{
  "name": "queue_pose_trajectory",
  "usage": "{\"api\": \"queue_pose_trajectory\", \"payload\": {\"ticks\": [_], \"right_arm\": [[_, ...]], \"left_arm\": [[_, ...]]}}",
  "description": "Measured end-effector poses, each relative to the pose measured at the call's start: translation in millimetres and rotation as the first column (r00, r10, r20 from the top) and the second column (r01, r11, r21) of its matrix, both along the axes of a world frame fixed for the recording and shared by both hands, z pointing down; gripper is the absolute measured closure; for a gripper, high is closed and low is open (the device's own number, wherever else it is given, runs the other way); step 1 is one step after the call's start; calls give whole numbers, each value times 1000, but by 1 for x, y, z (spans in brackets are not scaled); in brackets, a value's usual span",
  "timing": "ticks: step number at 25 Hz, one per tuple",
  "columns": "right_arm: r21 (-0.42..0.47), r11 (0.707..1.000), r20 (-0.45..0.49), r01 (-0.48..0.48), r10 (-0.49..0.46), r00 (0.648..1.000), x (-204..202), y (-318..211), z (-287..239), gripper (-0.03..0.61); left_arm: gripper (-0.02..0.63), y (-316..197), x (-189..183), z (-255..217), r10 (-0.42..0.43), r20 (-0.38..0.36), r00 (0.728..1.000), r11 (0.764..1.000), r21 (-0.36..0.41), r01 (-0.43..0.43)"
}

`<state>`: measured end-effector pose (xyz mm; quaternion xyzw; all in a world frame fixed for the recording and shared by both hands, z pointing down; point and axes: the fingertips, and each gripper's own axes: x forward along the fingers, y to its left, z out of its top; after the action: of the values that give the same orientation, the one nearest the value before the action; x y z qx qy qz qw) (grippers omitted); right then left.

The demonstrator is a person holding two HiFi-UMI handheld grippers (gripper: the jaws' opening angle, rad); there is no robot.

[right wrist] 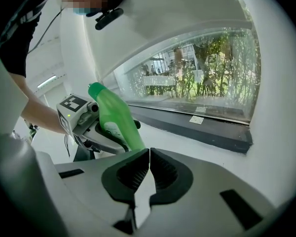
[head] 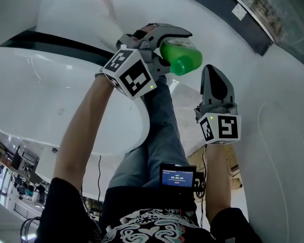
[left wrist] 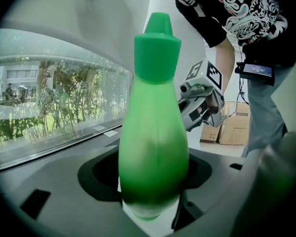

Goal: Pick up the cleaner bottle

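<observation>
Two hand-held grippers in play. Left hand-held gripper is clamped wide on the cleaner bottle, which is in the air with its long axis leaning, cap uppermost. Right hand-held gripper has jaws together, empty; the bottle lies ahead to its left.

Green cleaner bottle, cap on, gripped at body in left tool, aloft.

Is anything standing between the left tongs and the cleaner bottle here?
Nothing visible does. The cleaner bottle sits between the jaws of the left tongs, clamped near its base and held in the air. The right tongs are shut, empty and apart from it.
</observation>
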<state>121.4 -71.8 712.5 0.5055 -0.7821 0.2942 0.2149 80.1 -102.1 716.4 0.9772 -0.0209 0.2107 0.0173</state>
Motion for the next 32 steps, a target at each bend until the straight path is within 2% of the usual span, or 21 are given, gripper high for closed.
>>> {"api": "queue_pose_trajectory", "payload": {"ticks": [3,5,15,22,29,32], "right_arm": [[-4,1000,-3,4,-4,1000,-2,0,3,549],[-5,1000,-4,9,-9,1000,-2,-1,5,549],[-12,1000,-5,15,-15,1000,-4,-3,9,549],[-13,1000,-6,6,-6,1000,1,-4,10,549],[-5,1000,-8,-9,9,1000,6,-4,10,549],[0,1000,-6,-12,12,1000,3,-4,7,549]], "left_arm": [[336,-2,1,3,-9,0,1000,1000,18,8],[402,-1,1,6,-10,10,1000,1000,19,10],[408,0,2,6,-37,9,999,999,-8,37],[416,-13,1,6,-130,19,991,990,-52,131],[420,-16,0,5,-164,45,985,984,-62,167],[422,-13,1,-5,-173,29,984,982,-74,175]]}}
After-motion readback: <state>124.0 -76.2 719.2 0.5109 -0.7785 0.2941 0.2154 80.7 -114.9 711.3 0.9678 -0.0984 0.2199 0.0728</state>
